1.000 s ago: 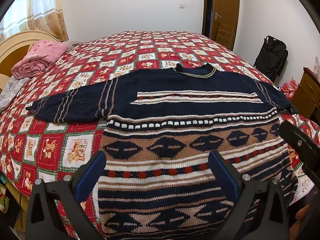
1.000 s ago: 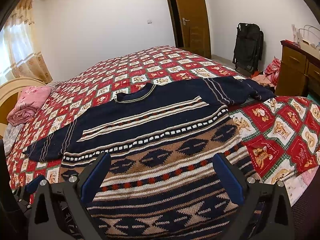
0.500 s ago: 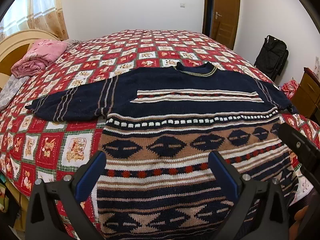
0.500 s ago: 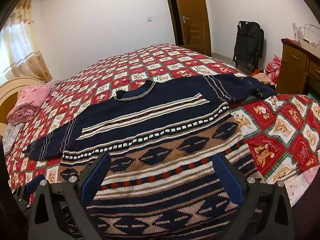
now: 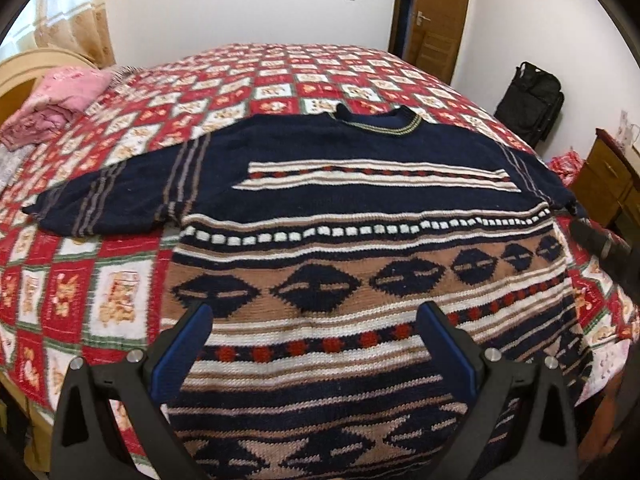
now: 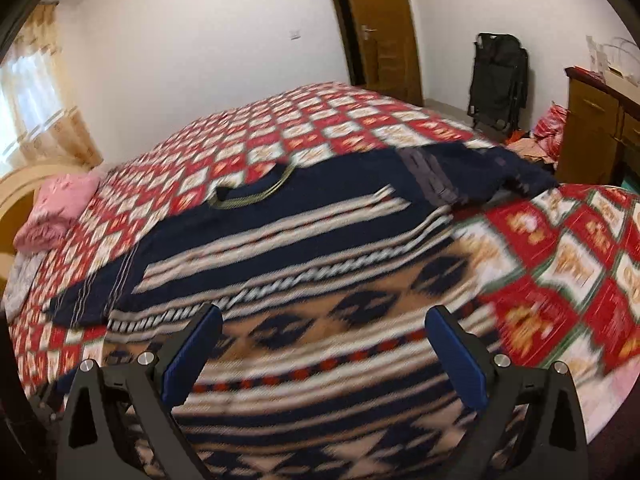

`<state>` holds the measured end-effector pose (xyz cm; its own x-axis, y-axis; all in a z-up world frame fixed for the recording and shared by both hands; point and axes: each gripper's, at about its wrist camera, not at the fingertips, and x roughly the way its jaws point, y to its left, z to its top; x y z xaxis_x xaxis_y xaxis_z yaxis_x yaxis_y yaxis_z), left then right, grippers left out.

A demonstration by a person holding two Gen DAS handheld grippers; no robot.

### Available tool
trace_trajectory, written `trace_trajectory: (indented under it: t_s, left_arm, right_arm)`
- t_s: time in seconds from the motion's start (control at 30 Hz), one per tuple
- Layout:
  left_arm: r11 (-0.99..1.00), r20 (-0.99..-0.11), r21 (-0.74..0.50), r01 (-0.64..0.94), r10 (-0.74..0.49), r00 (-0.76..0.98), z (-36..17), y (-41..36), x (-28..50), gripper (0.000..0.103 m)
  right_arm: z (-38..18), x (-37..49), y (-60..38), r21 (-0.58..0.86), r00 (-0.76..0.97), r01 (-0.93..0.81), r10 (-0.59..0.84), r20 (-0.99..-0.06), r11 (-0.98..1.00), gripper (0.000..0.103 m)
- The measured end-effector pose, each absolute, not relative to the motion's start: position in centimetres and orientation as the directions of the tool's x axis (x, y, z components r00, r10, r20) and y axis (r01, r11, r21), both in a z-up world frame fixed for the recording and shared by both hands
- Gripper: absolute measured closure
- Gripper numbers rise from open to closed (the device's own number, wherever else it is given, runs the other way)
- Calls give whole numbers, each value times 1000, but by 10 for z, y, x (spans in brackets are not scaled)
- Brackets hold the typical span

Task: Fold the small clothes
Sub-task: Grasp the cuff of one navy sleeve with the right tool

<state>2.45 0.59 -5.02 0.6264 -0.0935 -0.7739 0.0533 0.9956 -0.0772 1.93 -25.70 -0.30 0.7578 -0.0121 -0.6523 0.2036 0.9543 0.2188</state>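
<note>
Sweater: a navy knit sweater [image 5: 360,200] with cream, tan and red patterned bands lies spread flat, front up, on the bed; collar toward the far side, hem nearest the cameras.
Sleeves: both stretched outward; the left sleeve [image 5: 104,200] lies flat on the quilt, the right sleeve [image 6: 480,176] reaches the bed's edge near the dresser.
Bed: covered by a red, white and green checked quilt [image 5: 280,76] with small animal pictures in its squares.
Left gripper [image 5: 316,336]: jaws spread wide with nothing between them, poised over the lower part of the sweater; blue pads [image 5: 180,356] face inward.
Right gripper [image 6: 324,340]: jaws likewise wide apart and holding nothing, over the sweater's lower half; this view is motion-blurred.
Pink bundle: folded pink cloth [image 5: 60,100] sits at the head end, beside the wooden headboard [image 5: 24,68].
Room: a wooden door [image 6: 376,28], a black bag [image 6: 496,80] against the wall, and a wooden dresser [image 6: 596,128] at the right.
</note>
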Motion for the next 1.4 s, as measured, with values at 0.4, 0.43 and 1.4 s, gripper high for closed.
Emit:
trace_trajectory:
  t_s: [0.4, 0.43, 1.4]
  left_arm:
    - [928, -745, -272, 253, -370, 555, -48, -30, -2, 0]
    - [924, -756, -264, 277, -376, 535, -49, -35, -1, 0]
    - [983, -792, -127, 131, -180, 583, -53, -25, 64, 0]
  right_arm:
    - [-25, 97, -563, 556, 699, 571, -2, -715, 604, 2]
    - [-30, 101, -578, 557, 691, 588, -7, -722, 587, 2]
    - [-77, 185, -657, 405, 534, 698, -52, -844, 591, 70]
